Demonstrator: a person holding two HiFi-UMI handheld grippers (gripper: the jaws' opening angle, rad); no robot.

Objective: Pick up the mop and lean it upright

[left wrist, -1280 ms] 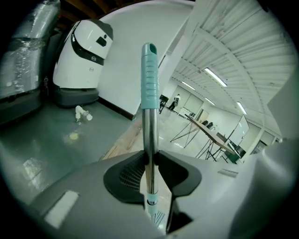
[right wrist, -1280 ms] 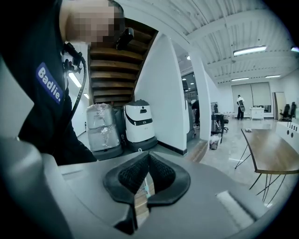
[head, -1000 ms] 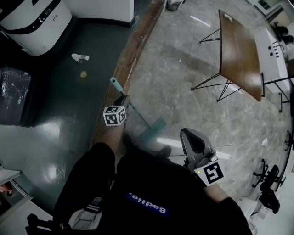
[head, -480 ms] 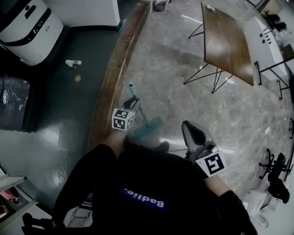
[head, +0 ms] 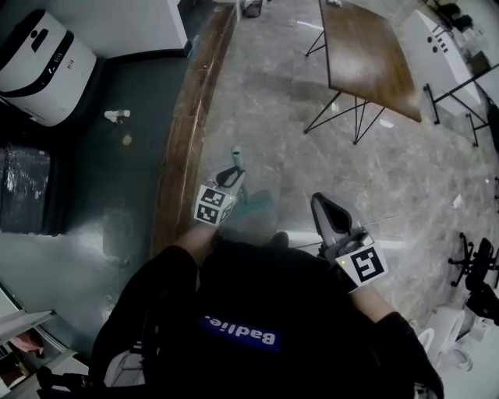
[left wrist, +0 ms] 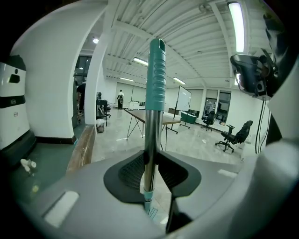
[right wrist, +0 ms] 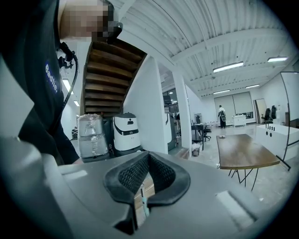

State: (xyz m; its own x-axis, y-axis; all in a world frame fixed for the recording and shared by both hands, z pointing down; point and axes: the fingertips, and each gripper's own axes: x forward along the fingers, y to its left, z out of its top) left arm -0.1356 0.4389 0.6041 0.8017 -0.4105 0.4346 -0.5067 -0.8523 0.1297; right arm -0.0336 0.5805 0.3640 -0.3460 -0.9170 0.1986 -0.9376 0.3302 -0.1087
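- My left gripper point(head: 229, 179) is clenched on the mop point(left wrist: 150, 135). Its pads pinch the bare metal shaft just below the teal grip point(left wrist: 155, 79).
- The mop's long axis runs nearly straight up through those jaws. The grip end is above them, and the mop head point(head: 256, 204) hangs low by my feet, over the stone floor just right of the wooden strip point(head: 183, 132).
- My right gripper point(head: 321, 204) is off to the right, apart from the mop. Its jaws are closed together with nothing between them.
- The left hand is the one on the mop, so I judge that it does the leaning and the right can only steady.
- The nearest surface I can see to prop it on is the white wall point(head: 132, 23), ahead and to the left beyond the strip. I reckon the grip end has to tip that way with the head planted on the floor.
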